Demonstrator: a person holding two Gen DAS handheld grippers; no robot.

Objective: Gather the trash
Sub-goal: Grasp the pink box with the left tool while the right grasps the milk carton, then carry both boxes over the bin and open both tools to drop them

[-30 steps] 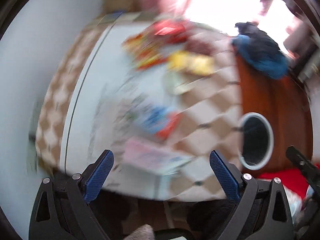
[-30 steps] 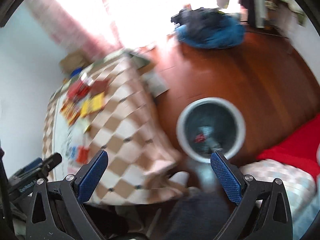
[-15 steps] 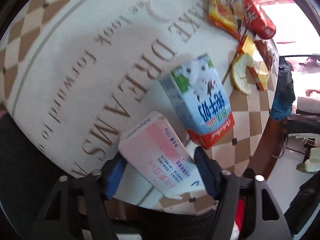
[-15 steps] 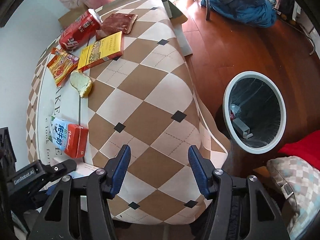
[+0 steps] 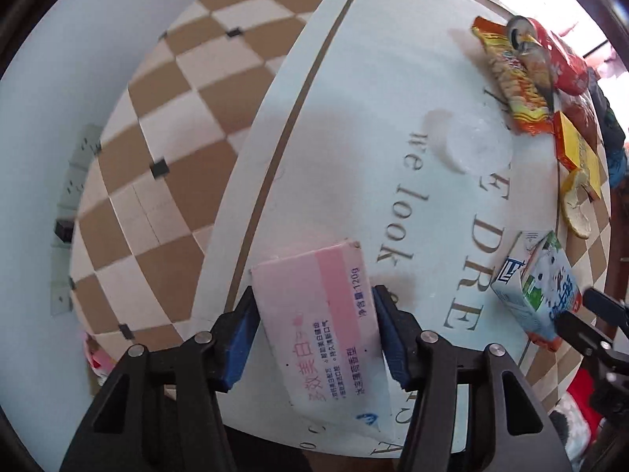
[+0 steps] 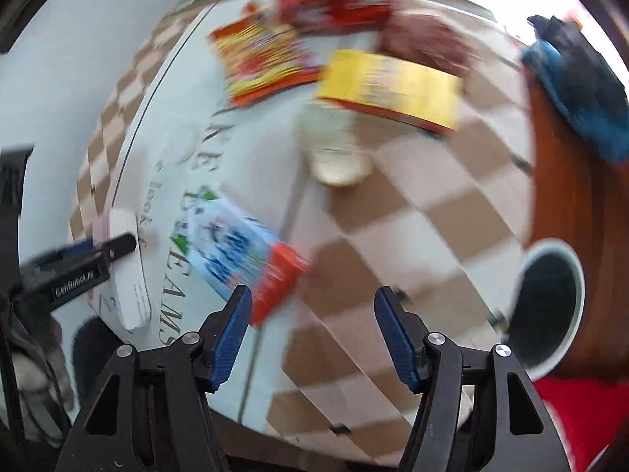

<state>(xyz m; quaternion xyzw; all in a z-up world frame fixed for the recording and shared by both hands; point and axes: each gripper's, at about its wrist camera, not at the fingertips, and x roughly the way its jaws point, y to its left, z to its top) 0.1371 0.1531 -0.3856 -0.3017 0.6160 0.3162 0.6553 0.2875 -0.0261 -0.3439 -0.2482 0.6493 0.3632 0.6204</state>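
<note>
My left gripper (image 5: 314, 326) is shut on a pink and white box (image 5: 326, 322) at the near edge of the table (image 5: 354, 126); the box also shows in the right wrist view (image 6: 125, 271). A blue milk carton (image 5: 538, 295) lies to its right. My right gripper (image 6: 310, 326) is open and empty, with the carton (image 6: 240, 259) just ahead of its left finger. A white trash bin (image 6: 550, 306) stands on the floor to the right.
At the far side of the table lie a noodle packet (image 5: 515, 90), a red can (image 5: 550, 55), a yellow box (image 5: 578, 153), a citrus peel (image 5: 576, 204) and a clear lid (image 5: 475, 145). Blue clothes (image 6: 578, 86) lie on the wooden floor. The right wrist view is blurred.
My left gripper has closed on the pink box and turned left. My right gripper has swung from the bin side down towards the milk carton.
</note>
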